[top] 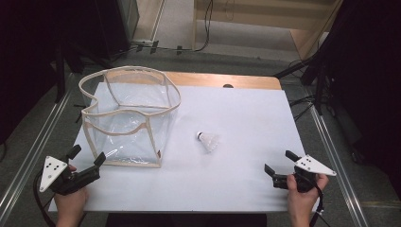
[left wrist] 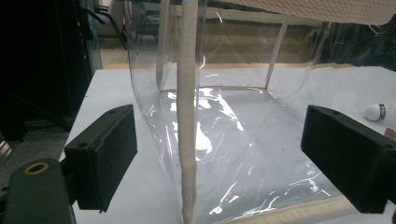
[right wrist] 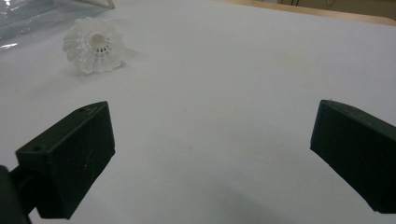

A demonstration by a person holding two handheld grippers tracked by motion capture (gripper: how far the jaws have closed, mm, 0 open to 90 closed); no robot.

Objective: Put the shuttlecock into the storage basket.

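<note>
**Grippers at near edge, shuttlecock not yet picked**

Right gripper [top: 279, 166] sits at the near table edge, jaws spread, nothing between them. Left gripper [top: 86, 157] likewise released, aimed at the clear plastic bag [top: 130, 118] just beyond it. One white shuttlecock [top: 208, 141] lies mid-table, right of the bag, untouched. Likely job: shuttlecock into bag; nothing done so far. Count: two grippers, one shuttlecock, one bag.

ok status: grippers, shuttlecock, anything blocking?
Left gripper open, facing clear bag. Right gripper open, empty. Shuttlecock lying on white table, untouched. Nothing between it and right gripper.
</note>
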